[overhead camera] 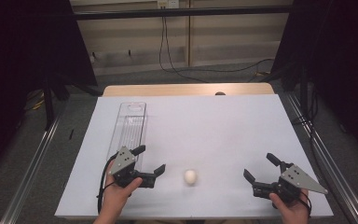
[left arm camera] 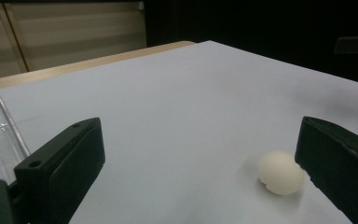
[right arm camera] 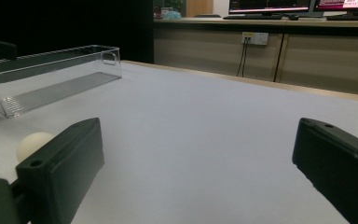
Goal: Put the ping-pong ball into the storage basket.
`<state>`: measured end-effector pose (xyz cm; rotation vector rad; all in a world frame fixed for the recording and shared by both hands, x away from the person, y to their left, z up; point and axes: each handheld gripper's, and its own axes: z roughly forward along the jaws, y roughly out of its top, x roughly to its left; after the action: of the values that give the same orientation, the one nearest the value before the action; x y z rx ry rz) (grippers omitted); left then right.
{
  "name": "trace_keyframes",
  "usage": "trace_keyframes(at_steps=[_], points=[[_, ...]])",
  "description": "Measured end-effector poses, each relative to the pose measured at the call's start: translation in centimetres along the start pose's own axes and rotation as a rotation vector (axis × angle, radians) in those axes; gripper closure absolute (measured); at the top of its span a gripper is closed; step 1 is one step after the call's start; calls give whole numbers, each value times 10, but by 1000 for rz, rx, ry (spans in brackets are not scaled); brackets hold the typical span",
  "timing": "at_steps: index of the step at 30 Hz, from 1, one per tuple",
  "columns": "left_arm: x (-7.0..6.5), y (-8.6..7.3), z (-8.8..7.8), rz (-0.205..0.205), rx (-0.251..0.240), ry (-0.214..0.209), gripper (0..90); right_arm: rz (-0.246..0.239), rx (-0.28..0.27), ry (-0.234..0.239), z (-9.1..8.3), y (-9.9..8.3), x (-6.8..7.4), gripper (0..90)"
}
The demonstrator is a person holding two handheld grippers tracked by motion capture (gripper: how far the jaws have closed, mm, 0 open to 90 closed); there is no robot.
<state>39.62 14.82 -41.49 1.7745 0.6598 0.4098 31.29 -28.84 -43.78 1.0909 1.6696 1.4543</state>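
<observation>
High view: white egg [overhead camera: 190,177] lies on white table [overhead camera: 214,121], between left gripper [overhead camera: 152,161] and right gripper [overhead camera: 258,168]; both spread wide, hold nothing. Clear bin [overhead camera: 129,128] beside left gripper.

Left gripper view: egg [left arm camera: 280,172] close to one jaw, not between. Risk: jaw bumps it, egg rolls away.

Right gripper view: egg [right arm camera: 31,143] half hidden behind jaw, bin [right arm camera: 51,77] farther. Hard squeeze could crack shell.

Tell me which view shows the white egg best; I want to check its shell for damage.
The left gripper view: the white egg sits close and whole, beside the hand-held gripper's jaw. The high view shows it small on the white table. In the right gripper view a jaw partly hides it.
</observation>
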Motion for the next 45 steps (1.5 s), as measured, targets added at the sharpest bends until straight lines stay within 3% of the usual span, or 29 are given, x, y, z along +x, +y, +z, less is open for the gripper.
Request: trace_keyframes(at_steps=[15,25,28,41,45], points=[[-9,2,13,-14,6,-25,16,2,1,0,0,0,0,14],[-8,2,19,6,26,-29,16,-2,3,7,0,0,0,14],[-10,1,21,-7,28,-31,16,0,4,7,0,0,0,14],[-12,0,29,18,57,-39,17,3,2,0,0,0,0,15],[-14,0,31,9,52,-42,17,4,3,1,0,0,0,15]])
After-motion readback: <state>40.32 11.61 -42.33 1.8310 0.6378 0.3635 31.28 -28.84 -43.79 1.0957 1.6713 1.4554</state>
